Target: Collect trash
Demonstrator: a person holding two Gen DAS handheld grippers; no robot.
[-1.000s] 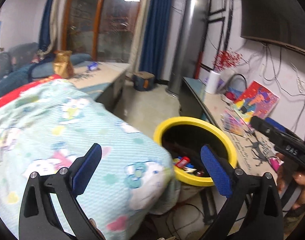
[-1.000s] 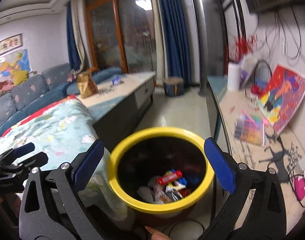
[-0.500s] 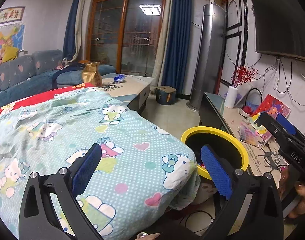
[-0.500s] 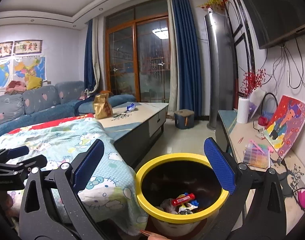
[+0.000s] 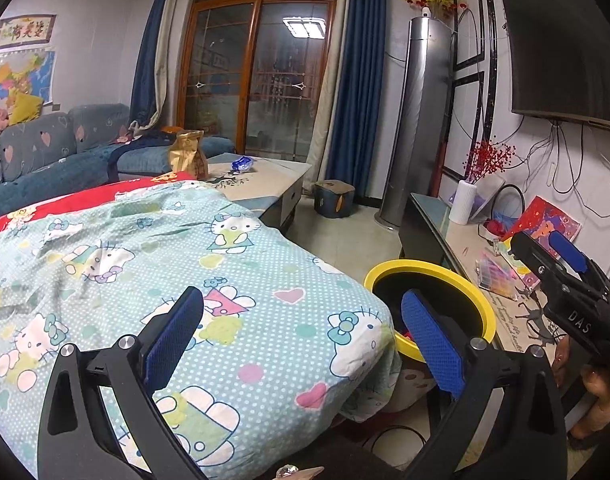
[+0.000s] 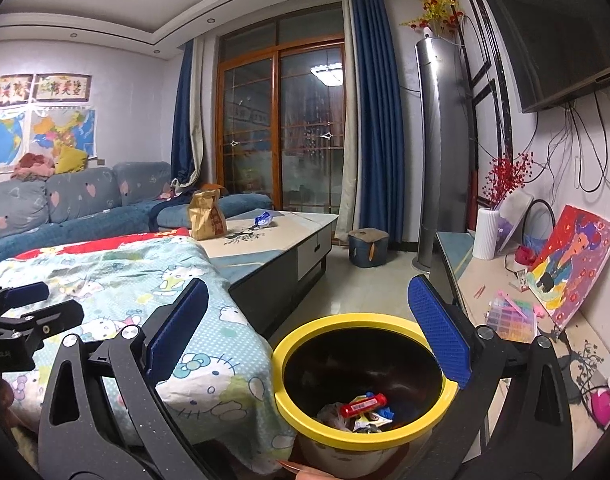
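Observation:
A yellow-rimmed trash bin (image 6: 385, 321) stands on the floor beside the bed and holds several wrappers, among them a red one (image 6: 365, 403). It also shows in the left wrist view (image 5: 437, 270). My right gripper (image 6: 305, 328) is open and empty, raised above the bin. My left gripper (image 5: 301, 340) is open and empty over the Hello Kitty bedspread (image 5: 185, 264). A brown paper bag (image 6: 207, 216) and a blue wrapper (image 6: 263, 219) sit on the far coffee table (image 6: 289, 228).
A low TV cabinet (image 6: 497, 280) with a white vase, a painting and bead boxes runs along the right wall. A blue sofa (image 6: 85, 204) lines the left. A small stool (image 6: 367, 247) and a tall grey air conditioner (image 6: 441, 152) stand at the back.
Both grippers have risen and pulled back from the bin. The views have tilted up, showing more of the room. Both stay open.

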